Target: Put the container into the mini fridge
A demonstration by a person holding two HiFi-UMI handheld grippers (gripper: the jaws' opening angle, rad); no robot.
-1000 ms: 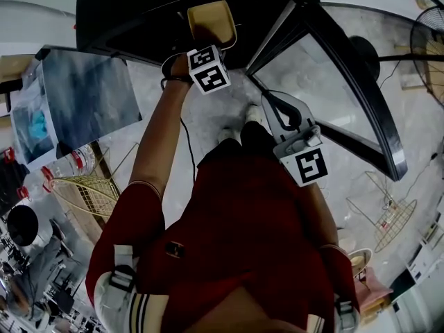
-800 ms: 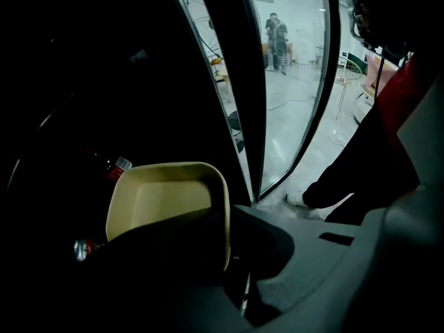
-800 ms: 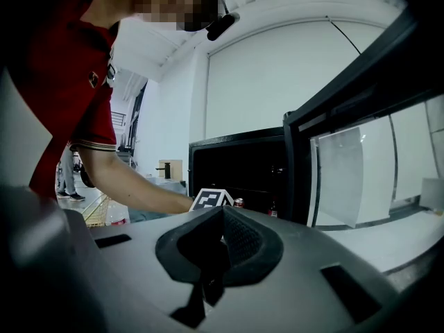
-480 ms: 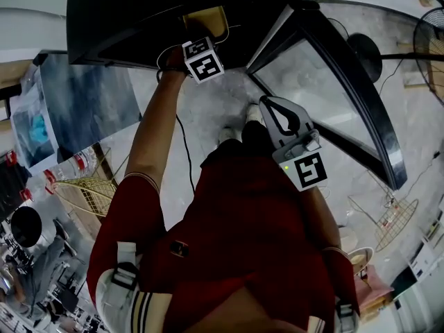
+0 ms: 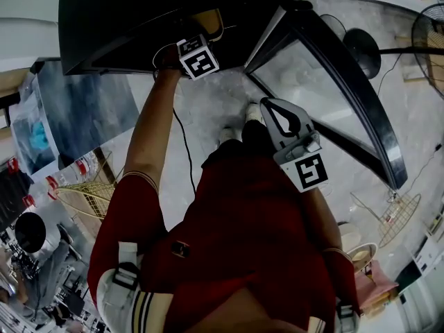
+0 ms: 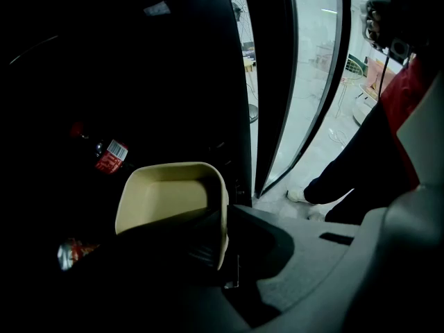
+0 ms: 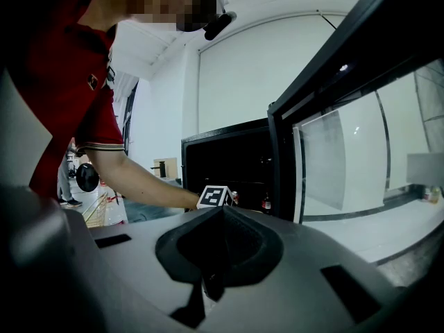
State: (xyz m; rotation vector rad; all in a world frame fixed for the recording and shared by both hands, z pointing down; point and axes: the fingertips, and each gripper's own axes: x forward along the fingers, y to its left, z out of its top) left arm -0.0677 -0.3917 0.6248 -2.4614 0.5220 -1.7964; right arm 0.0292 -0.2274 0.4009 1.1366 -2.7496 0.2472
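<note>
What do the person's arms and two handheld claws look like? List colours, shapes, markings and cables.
The left claw and right claw are grey shells with black inner jaws, tapering to a point. The left cube and right cube are white with black square markers. A thin black cable hangs below the left wrist. The short sleeves are dark red with pale-edged cuffs.

The left gripper (image 6: 225, 255) had its jaws pinched on the right wall of the beige container (image 6: 166, 196) inside the dark mini fridge (image 6: 139, 61), with a red-labelled bottle (image 6: 111, 155) at ten o'clock of it, a can (image 6: 69, 252) at eight o'clock, and the open glass door (image 6: 312, 82) at two o'clock.
</note>
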